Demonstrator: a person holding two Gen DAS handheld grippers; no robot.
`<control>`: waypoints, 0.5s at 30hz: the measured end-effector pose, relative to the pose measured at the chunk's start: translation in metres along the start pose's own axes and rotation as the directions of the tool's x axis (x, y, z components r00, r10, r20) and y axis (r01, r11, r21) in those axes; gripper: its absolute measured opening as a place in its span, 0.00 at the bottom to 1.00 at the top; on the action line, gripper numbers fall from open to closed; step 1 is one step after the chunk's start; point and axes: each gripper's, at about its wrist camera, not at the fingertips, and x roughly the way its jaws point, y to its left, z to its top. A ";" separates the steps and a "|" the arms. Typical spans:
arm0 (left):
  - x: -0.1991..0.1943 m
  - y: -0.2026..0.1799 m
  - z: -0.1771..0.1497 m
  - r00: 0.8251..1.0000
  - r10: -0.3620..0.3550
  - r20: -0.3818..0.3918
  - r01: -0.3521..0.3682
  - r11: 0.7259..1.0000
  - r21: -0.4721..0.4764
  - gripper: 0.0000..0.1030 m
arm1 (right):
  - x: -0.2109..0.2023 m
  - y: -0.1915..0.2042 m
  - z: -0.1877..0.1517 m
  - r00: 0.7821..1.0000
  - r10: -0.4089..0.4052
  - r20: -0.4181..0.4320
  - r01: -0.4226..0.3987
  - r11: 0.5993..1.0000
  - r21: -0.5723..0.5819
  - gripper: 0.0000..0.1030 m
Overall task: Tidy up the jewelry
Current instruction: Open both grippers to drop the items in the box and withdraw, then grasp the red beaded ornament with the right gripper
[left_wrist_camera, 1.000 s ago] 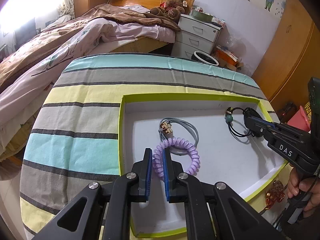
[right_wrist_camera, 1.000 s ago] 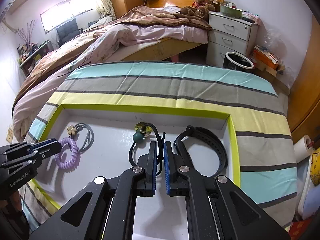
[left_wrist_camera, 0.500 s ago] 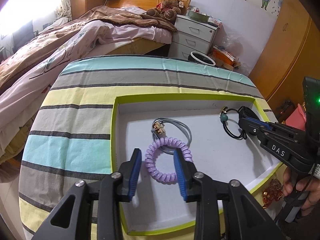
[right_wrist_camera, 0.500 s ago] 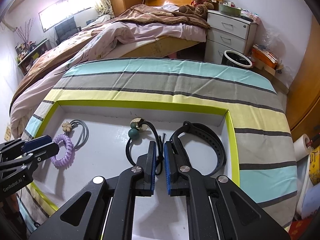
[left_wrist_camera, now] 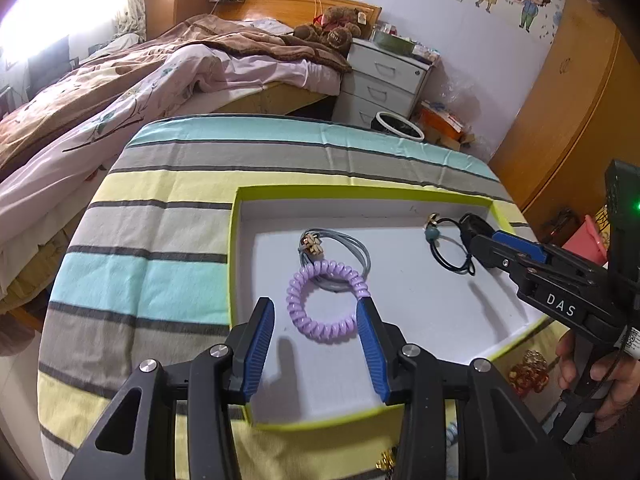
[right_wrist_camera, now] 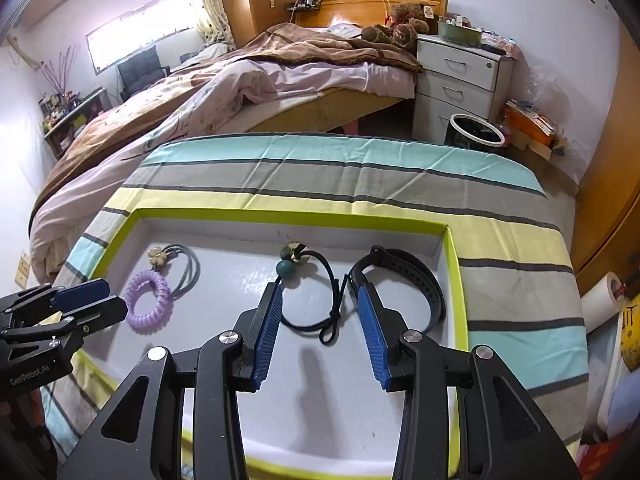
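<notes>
Now both tongs stand with their jaws wide apart and grasp nothing. The left tongs (left_wrist_camera: 316,312) hang over the near part of the tray (left_wrist_camera: 360,192), and the purple coil band (left_wrist_camera: 326,297) lies flat on the tray floor between the two blue pads; the pad (left_wrist_camera: 370,354) at 3 o'clock is just beside the coil, and I cannot tell if it touches. At 12 o'clock from the coil lies the grey hair tie (left_wrist_camera: 344,248) with a small flower charm (left_wrist_camera: 312,242), and the coil rests over the near edge of its loop.

The right tongs (right_wrist_camera: 319,300) are released over the middle of the tray. Between their pads lies the black cord tie (right_wrist_camera: 320,304) with its knot, and its green bead (right_wrist_camera: 285,269) is at 11 o'clock from the tips, next to a small gold piece. At 2 o'clock from the tips lies the black watch strap (right_wrist_camera: 416,276), close to the tray's right wall; the right pad (right_wrist_camera: 372,336) covers part of its near end. At 9 o'clock, in the right wrist view, the left tongs appear beside the purple coil.

Around the white tray with yellow-green rim is a striped cloth (right_wrist_camera: 340,176). Beyond it stand a bed (right_wrist_camera: 248,80), a white drawer cabinet (right_wrist_camera: 456,76) and a bin (right_wrist_camera: 476,132).
</notes>
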 end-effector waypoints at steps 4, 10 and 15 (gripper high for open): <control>-0.014 0.001 -0.008 1.000 0.003 0.019 -0.003 1.000 -0.005 0.41 | -0.014 -0.001 -0.005 1.000 0.004 0.020 -0.004 1.000 0.008 0.40; -0.040 -0.002 -0.030 0.999 -0.011 0.053 0.011 1.000 -0.009 0.46 | -0.044 -0.006 -0.020 0.997 0.026 0.075 -0.028 0.999 0.029 0.40; -0.056 -0.001 -0.049 0.997 -0.040 0.069 0.042 0.999 -0.024 0.47 | -0.068 -0.012 -0.039 0.994 0.029 0.102 -0.034 0.999 0.039 0.40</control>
